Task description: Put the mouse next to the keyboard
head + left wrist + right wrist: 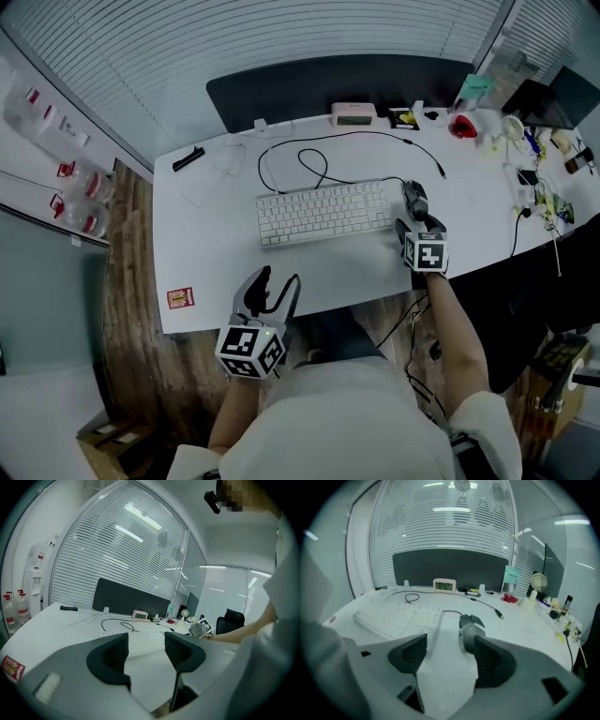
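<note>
1. Across the desk (216,281), the keyboard (323,212) is lying in the middle.
2. I am holding the left gripper (278,281) over the desk's near edge, with its jaws standing apart and nothing sitting between them.
3. I am holding the right gripper (413,225) just short of the mouse (415,199), jaws spread wide and gripping nothing.
4. That mouse is resting on the desk just beside the keyboard's right end.

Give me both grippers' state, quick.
Left gripper: open, empty.
Right gripper: open, mouse just ahead of its jaws, not gripped.
</note>
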The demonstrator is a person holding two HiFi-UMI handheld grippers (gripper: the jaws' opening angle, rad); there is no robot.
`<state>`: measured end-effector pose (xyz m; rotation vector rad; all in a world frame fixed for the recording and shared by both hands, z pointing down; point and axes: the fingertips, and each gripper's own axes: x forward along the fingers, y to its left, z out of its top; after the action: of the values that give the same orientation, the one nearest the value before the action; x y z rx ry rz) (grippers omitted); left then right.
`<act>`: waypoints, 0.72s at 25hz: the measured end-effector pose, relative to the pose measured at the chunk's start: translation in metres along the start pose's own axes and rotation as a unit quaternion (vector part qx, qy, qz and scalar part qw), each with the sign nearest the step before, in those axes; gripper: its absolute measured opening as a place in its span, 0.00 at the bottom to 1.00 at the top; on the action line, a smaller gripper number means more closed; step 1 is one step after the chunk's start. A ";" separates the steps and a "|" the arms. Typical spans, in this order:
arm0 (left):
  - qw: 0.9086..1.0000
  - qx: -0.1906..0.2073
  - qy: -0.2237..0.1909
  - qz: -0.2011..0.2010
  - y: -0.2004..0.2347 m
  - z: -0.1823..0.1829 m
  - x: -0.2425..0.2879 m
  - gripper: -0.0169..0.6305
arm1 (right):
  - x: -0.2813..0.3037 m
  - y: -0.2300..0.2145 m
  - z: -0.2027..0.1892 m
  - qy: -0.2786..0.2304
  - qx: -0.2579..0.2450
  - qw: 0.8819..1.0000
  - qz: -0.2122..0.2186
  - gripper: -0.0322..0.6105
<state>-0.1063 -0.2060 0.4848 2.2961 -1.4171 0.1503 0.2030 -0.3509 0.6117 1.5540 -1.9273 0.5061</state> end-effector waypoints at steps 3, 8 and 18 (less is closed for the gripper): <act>1.000 0.001 -0.005 0.003 -0.005 -0.006 -0.018 0.39 | -0.031 0.026 0.004 -0.036 0.015 0.999 0.019 0.51; 1.000 0.001 -0.006 0.001 -0.017 -0.021 -0.048 0.38 | -0.091 0.071 0.005 -0.095 0.050 0.992 0.064 0.40; 1.000 0.014 -0.013 0.013 -0.045 -0.050 -0.108 0.26 | -0.206 0.146 -0.011 -0.173 0.052 0.976 0.123 0.13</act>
<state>-0.1107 -0.0791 0.4823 2.3104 -1.4676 0.1487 0.0908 -0.1565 0.4946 1.5557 -2.4151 0.4675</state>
